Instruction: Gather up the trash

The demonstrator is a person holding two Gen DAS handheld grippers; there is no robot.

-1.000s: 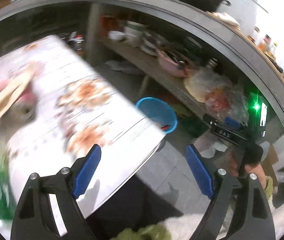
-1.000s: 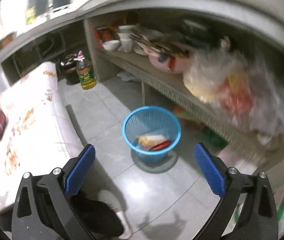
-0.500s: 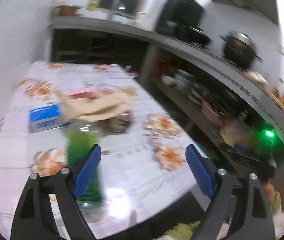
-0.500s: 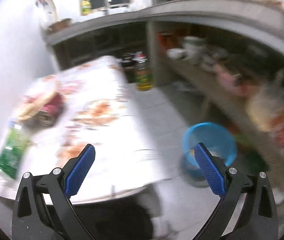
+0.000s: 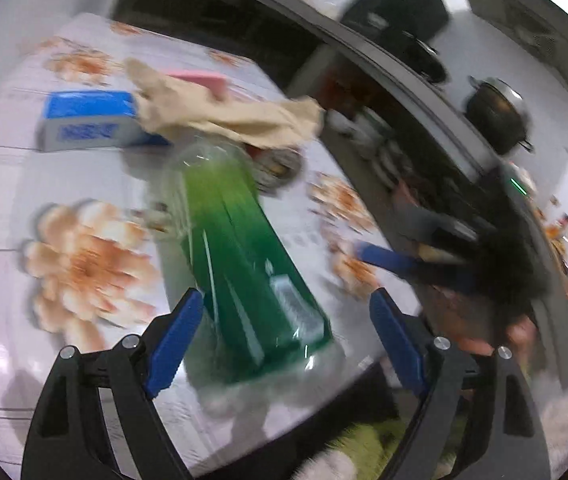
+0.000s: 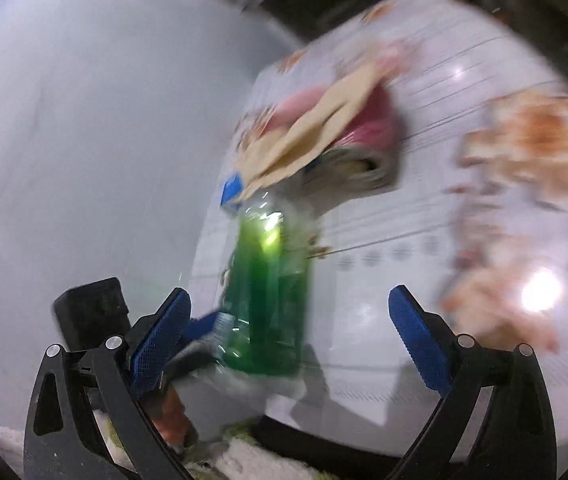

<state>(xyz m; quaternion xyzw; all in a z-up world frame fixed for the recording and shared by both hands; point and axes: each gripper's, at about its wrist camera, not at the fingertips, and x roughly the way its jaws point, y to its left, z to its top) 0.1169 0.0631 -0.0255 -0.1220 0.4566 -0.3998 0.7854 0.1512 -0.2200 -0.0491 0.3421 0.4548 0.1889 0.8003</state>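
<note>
A clear plastic bottle with a green label [image 5: 240, 252] lies on the flowered table [image 5: 8, 184], its base toward me. My left gripper [image 5: 285, 320] is open around the bottle's near end, and its pads stand clear of it. In the right wrist view the same bottle [image 6: 268, 292] sits between the wide-open fingers of my right gripper [image 6: 289, 312]. The right gripper's blue finger [image 5: 387, 260] comes in from the right. A red can [image 6: 359, 148] lies on its side under a beige wrapper [image 5: 220, 112].
A blue and white box [image 5: 84, 120] and a pink item [image 5: 200, 78] lie behind the bottle. A dark counter with a pot [image 5: 495, 116] and shelves of dishes runs along the right. A white wall [image 6: 84, 120] borders the table's other side.
Both views have swung from the floor and the blue basket over to the table. The green bottle, far off before, now lies close between both grippers' open fingers.
</note>
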